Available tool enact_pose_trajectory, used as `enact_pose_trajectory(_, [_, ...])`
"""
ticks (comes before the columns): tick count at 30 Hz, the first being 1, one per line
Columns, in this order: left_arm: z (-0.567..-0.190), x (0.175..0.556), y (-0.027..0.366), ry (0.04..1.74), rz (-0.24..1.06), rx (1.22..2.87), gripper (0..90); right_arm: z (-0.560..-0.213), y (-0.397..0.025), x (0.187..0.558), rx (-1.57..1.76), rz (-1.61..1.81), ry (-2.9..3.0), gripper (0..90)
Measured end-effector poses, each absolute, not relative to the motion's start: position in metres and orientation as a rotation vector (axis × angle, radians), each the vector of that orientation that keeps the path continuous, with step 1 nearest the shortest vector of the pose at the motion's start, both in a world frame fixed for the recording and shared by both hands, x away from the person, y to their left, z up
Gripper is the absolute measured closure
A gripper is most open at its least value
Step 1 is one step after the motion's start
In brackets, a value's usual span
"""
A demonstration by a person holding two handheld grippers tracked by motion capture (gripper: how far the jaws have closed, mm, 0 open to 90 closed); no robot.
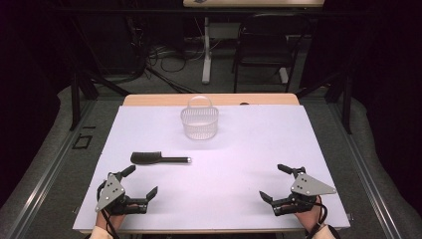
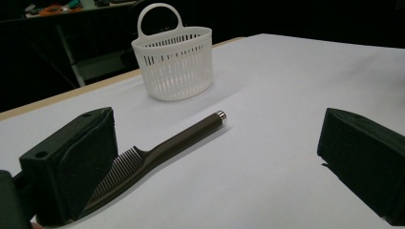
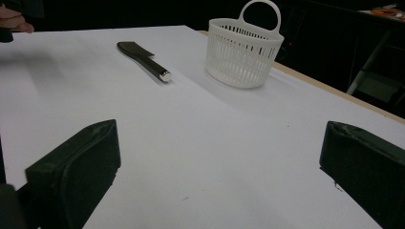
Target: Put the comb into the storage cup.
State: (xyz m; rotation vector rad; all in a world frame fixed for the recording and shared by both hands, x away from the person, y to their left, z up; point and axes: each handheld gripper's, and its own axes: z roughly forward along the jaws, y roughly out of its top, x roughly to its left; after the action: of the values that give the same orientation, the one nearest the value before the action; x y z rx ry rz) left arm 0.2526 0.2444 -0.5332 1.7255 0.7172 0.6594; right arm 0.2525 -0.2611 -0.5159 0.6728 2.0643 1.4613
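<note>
So on the left, the left tongs (image 1: 141, 180) sit low near the front edge of the counter (image 1: 259, 149), jaws spread wide apart with nothing between them. Just past them lies the dark comb (image 1: 159, 159), flat on the white sheet, toothed end to the left and the handle with its little silver cap pointing right. In the left gripper view the comb (image 2: 157, 155) runs up from beside the left jaw, close to it but I can't tell if it's touching.

Further back, around the middle, there's a white slotted basket (image 1: 199, 122) standing upright with its loop handle on the far side, well apart from the comb.

Over on the right, the right tongs (image 1: 273, 182) are also wide apart and holding nothing, hovering near the front edge.

The white sheet leaves a strip of wood showing at the far edge. Room's pretty dark: grey floor, cables, a white table leg (image 1: 206, 50) and a black chair (image 1: 262, 45) behind.
</note>
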Motion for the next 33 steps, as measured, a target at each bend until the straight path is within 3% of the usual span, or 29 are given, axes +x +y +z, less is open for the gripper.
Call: enact_pose_trajectory(33, [-0.52, 0.311, 0.21, 0.843, 0.582, 1.799, 0.0, -0.517, -0.259, 0.255, 0.68, 1.442, 2.081, 0.0])
